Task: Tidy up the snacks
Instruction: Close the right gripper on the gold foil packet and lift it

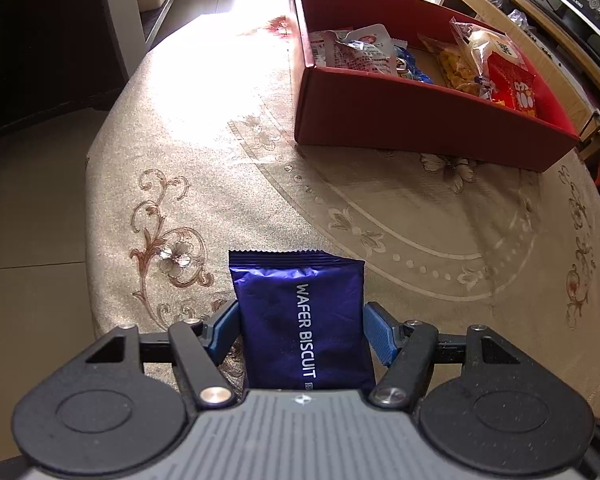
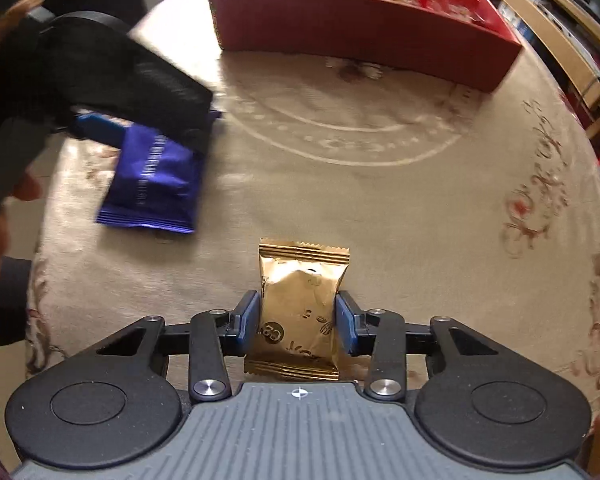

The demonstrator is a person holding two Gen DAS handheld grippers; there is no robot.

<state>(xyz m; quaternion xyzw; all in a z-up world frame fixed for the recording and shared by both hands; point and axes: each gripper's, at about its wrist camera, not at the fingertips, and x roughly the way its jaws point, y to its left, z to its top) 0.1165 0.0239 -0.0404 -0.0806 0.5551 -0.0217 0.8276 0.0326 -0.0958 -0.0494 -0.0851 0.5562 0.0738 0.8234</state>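
The left tongs (image 1: pixel 300 330) are closed on a blue wafer packet (image 1: pixel 300 320), which sticks out forward between the 2 blue pads. The right tongs (image 2: pixel 296 322) pinch a gold packet (image 2: pixel 300 308) the same way. Ahead and right of both stands the red box (image 1: pixel 400 120), on the tablecloth (image 1: pixel 220 184). Only the left view shows its snacks (image 1: pixel 364 52) clearly. The right view blurs the left tongs.

Strong daylight glare is seen ahead on the tablecloth (image 1: pixel 228 52) — edges are bent; the left gripper (image 2: pixel 156 140) is motion-blurred.
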